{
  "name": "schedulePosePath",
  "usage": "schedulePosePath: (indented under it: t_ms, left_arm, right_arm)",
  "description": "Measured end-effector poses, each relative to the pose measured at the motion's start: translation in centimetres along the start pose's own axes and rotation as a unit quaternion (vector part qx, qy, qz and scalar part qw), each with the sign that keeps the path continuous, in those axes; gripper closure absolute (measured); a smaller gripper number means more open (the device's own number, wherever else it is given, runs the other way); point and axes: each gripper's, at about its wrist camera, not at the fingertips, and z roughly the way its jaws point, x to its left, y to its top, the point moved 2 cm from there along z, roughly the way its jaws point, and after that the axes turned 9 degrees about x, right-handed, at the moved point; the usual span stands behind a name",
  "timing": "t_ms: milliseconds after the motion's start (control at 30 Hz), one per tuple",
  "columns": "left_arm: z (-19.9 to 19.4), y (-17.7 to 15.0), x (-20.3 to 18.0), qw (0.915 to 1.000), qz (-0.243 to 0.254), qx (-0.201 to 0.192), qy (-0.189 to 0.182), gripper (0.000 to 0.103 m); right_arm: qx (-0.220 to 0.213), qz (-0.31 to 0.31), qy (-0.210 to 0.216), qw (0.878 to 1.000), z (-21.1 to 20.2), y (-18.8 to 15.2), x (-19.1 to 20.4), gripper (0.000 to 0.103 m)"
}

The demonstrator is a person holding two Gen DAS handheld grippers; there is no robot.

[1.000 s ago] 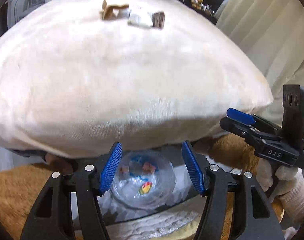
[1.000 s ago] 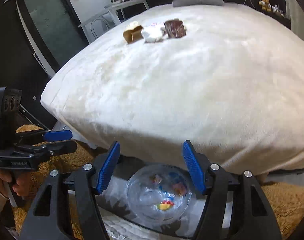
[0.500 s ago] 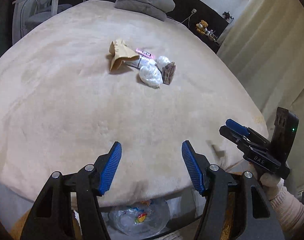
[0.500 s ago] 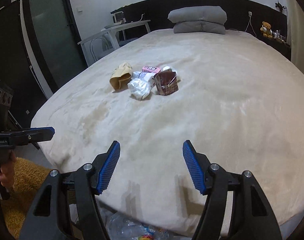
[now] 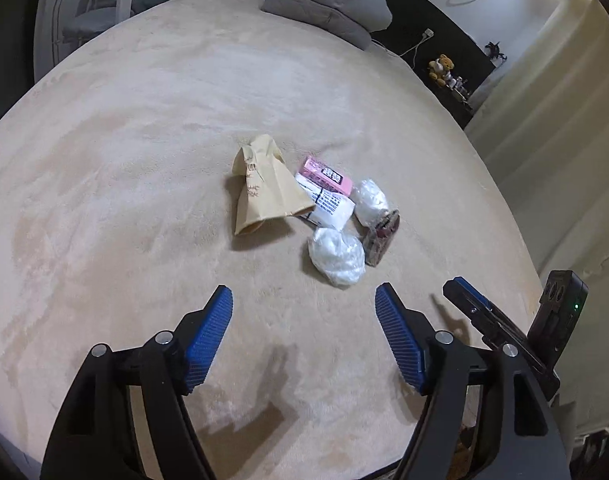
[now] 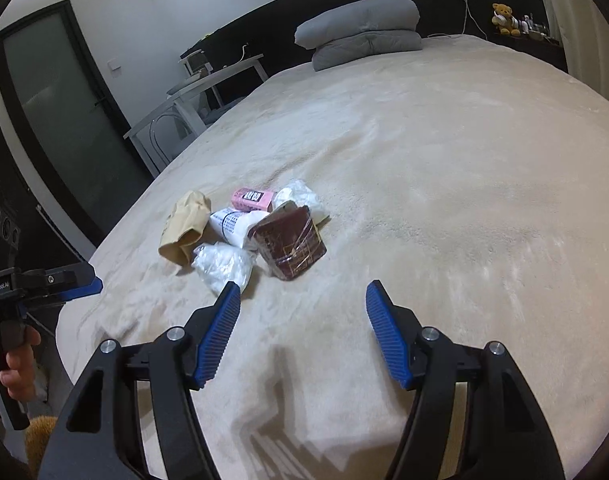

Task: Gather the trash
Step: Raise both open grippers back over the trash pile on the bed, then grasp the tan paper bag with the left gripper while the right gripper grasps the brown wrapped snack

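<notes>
On the cream bed point(image 5: 144, 160) the trash lies in one tight cluster near the middle, and both tools hover short of it with nothing held. The left tool point(image 5: 304, 336) has its blue pads wide apart; from it the crumpled white plastic wad point(image 5: 336, 256) sits at about 12 o'clock, the nearest piece, with the brown paper bag point(image 5: 260, 188) at 11 o'clock, long axis running toward 12. The right tool point(image 6: 300, 328) is likewise spread open; the brown wrapped packet point(image 6: 290, 242) lies just ahead at 12 o'clock, tilted against the white printed pouch point(image 6: 232, 224), with the pink box point(image 6: 252, 199) behind. Each tool looks about equally near, so the wad probably suits the left and the packet the right.
</notes>
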Motion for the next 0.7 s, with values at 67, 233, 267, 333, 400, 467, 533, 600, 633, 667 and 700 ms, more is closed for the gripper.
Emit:
schedulePosePath:
  t_ms: [67,233,267,333,400,467,533,600,633,667,700]
  left_arm:
    - [1.1,1.5,0.3,1.0000,-0.005,0.005,0.000,0.031]
    - [3.2,4.4,0.8,0.9997,-0.014,0.015,0.010,0.030]
    - [3.6,4.9,0.9,0.9997,-0.015,0.017,0.007,0.025]
    - [4.2,5.8,1.2,0.9996,-0.016,0.015,0.020,0.019]
    - [4.9,6.7,1.6,0.9993,-0.018,0.019,0.026,0.018]
    - [5.5,7.5,2.0,0.9991,-0.021,0.023,0.028,0.018]
    - [6.0,8.2,2.2,0.9990,-0.019,0.025,0.033,0.018]
    - [6.5,8.9,2.3,0.9991,-0.020,0.029,0.024,0.018]
    - [6.7,9.1,2.3,0.9992,-0.019,0.032,0.018,0.018]
    - [7.1,9.3,2.2,0.9990,-0.017,0.035,0.021,0.018]
    - [7.4,9.4,2.1,0.9988,-0.012,0.038,0.028,0.018]
  right_arm:
    - [0.009,0.015,0.014,1.000,1.2,0.6,-0.3,0.038]
    - [0.017,0.005,0.002,1.000,3.3,2.2,0.1,0.028]
    - [0.019,0.003,0.003,1.000,3.6,2.6,0.0,0.027]
    - [0.024,0.002,0.010,1.000,4.2,3.1,0.1,0.024]
    - [0.028,-0.012,0.010,0.999,4.7,3.5,0.4,0.024]
    - [0.032,-0.027,0.011,0.999,5.3,3.9,0.9,0.024]
    - [0.042,-0.045,0.014,0.998,6.1,4.2,1.5,0.024]
    - [0.051,-0.059,0.011,0.997,6.8,4.1,1.9,0.024]
    - [0.054,-0.066,0.003,0.996,7.2,4.1,2.0,0.024]
    - [0.056,-0.072,-0.004,0.996,7.6,4.2,2.1,0.024]
    - [0.058,-0.075,-0.003,0.995,7.9,4.3,2.2,0.024]
